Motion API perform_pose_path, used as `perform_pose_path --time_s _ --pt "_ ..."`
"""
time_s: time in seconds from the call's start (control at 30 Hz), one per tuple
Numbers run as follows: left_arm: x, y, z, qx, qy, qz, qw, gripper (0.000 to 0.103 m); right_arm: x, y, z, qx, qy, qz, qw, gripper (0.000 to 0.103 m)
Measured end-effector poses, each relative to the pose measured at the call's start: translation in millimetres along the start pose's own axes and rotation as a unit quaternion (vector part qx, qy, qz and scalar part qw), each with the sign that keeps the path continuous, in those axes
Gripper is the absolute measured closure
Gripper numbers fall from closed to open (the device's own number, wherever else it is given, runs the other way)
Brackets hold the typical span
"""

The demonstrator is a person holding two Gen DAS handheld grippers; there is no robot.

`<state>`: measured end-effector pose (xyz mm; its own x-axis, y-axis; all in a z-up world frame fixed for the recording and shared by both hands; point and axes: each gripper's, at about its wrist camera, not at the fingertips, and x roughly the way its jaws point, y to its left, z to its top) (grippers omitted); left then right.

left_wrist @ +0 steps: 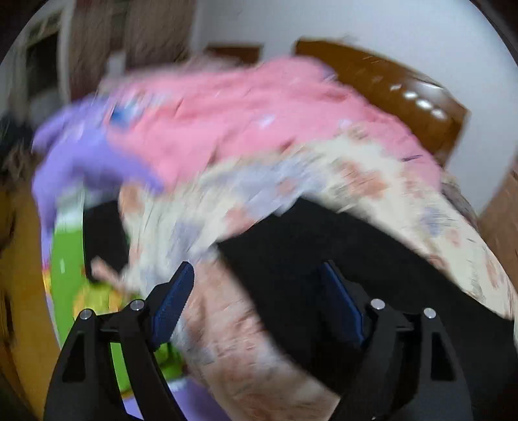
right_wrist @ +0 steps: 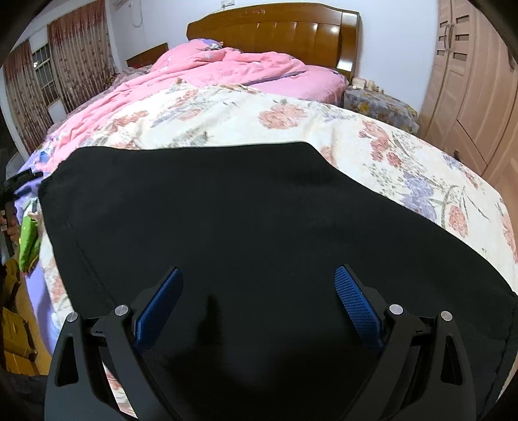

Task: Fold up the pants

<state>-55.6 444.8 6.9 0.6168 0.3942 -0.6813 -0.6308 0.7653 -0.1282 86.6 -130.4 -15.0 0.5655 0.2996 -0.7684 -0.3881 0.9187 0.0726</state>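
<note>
Bedroom with a floral-quilted bed (right_wrist: 291,129): black pants (right_wrist: 226,210) are lying flat across its near end. Both the left hand-held gripper (left_wrist: 259,278) and right hand-held gripper (right_wrist: 259,281) are hovering wide open, gripping nothing.

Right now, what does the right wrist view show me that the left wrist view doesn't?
Only the right wrist view shows the wardrobe, the draped nightstand, the curtained window and the black pants spread flat, sharp, with the right gripper open over them. Only the left wrist view, badly blurred, shows the left gripper open at the pants' edge, nothing between its fingers. Both share the pants, the floral cover, the pink quilt and the wooden headboard.
</note>
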Motion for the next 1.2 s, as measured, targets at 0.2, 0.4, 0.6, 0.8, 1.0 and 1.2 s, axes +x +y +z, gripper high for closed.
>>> perform_pose_path --time_s 0.2,0.4,0.6,0.8,1.0,1.2 --pt "11.5 -105.2 6.4 0.165 0.022 -0.074 0.9832 0.010 24.2 88.5 41.2 -0.093 0.013 0.090 0.991 0.012" --pt "76.8 -139.6 -15.3 0.190 0.109 -0.041 0.9749 0.010 87.6 216.9 76.4 -0.209 0.042 0.106 0.971 0.012" --pt "94.9 -131.2 -26.9 0.178 0.106 -0.053 0.9770 0.001 110.6 218.7 56.7 -0.203 0.073 0.113 0.970 0.011" --pt "99.4 -132.5 -28.9 0.178 0.097 -0.046 0.9782 0.001 90.4 205.6 52.2 -0.225 0.079 0.125 0.963 0.011" --pt "99.5 -132.7 -29.8 0.177 0.094 -0.046 0.9785 0.001 105.2 120.9 60.4 -0.141 0.091 0.049 0.985 0.005" --pt "71.6 -142.9 -28.2 0.163 0.077 0.025 0.9834 0.004 57.3 86.2 36.0 -0.173 0.070 0.031 0.982 0.005"
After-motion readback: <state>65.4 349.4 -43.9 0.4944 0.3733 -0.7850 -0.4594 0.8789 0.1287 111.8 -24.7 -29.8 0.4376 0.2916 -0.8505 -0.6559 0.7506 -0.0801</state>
